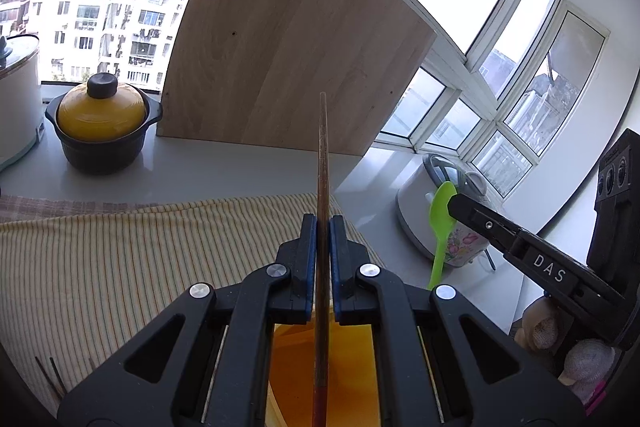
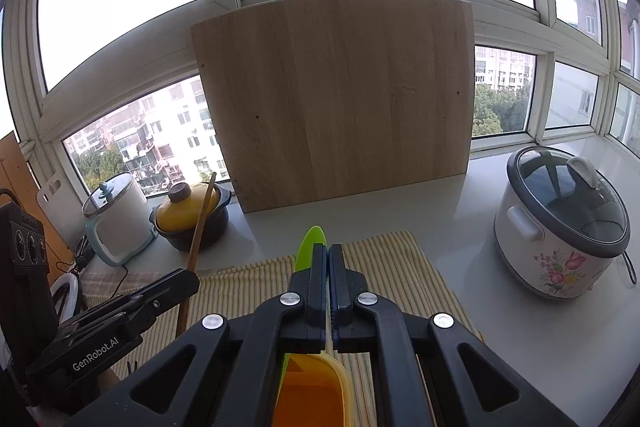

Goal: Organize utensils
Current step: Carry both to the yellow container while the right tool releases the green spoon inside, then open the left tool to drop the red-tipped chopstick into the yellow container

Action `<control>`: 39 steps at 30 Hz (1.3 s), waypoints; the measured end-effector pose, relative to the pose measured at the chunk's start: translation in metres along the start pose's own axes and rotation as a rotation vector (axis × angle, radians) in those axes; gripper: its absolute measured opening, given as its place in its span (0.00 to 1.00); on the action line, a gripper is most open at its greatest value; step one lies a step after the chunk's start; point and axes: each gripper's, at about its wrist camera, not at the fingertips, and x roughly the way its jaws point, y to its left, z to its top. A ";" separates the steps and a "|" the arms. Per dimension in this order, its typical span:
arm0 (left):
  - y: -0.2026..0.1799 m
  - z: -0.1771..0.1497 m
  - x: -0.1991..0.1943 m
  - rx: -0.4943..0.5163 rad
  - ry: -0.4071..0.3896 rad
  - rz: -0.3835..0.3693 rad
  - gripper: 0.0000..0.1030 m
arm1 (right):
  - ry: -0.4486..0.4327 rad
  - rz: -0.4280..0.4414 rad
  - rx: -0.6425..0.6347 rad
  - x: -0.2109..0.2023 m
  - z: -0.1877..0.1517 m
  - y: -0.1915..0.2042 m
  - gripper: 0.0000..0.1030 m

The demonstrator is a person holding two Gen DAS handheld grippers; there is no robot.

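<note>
My left gripper (image 1: 323, 223) is shut on a brown wooden chopstick (image 1: 323, 155) that stands upright; its lower end hangs over an orange container (image 1: 320, 371) below the fingers. My right gripper (image 2: 328, 251) is shut on a green plastic spoon (image 2: 310, 243), its tip pointing up, above the same orange container (image 2: 316, 391). In the left wrist view the right gripper (image 1: 454, 203) holds the green spoon (image 1: 440, 219) at the right. In the right wrist view the left gripper (image 2: 192, 277) holds the chopstick (image 2: 200, 223) at the left.
A striped cloth (image 1: 120, 259) covers the counter. A wooden board (image 2: 336, 99) leans on the window. A yellow-lidded black pot (image 1: 102, 123) and a white cooker (image 2: 116, 219) stand left; a floral rice cooker (image 2: 560, 223) stands right. More chopsticks (image 1: 52, 375) lie at lower left.
</note>
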 end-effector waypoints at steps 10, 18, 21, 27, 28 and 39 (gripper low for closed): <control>0.004 -0.012 -0.008 0.017 0.003 0.008 0.04 | 0.028 0.012 0.016 0.002 -0.019 -0.006 0.00; 0.003 -0.025 -0.020 0.041 0.029 -0.007 0.04 | 0.031 0.032 0.034 -0.010 -0.035 -0.009 0.00; 0.000 -0.031 -0.024 0.057 0.037 -0.008 0.04 | 0.041 0.045 0.037 -0.013 -0.042 -0.008 0.00; -0.004 -0.039 -0.031 0.074 0.060 0.003 0.04 | 0.069 0.078 0.039 -0.017 -0.056 -0.003 0.01; -0.004 -0.040 -0.032 0.071 0.064 0.002 0.04 | 0.072 0.080 0.039 -0.017 -0.058 -0.002 0.03; 0.003 -0.050 -0.058 0.078 0.054 0.006 0.23 | 0.086 0.126 0.063 -0.033 -0.072 0.003 0.28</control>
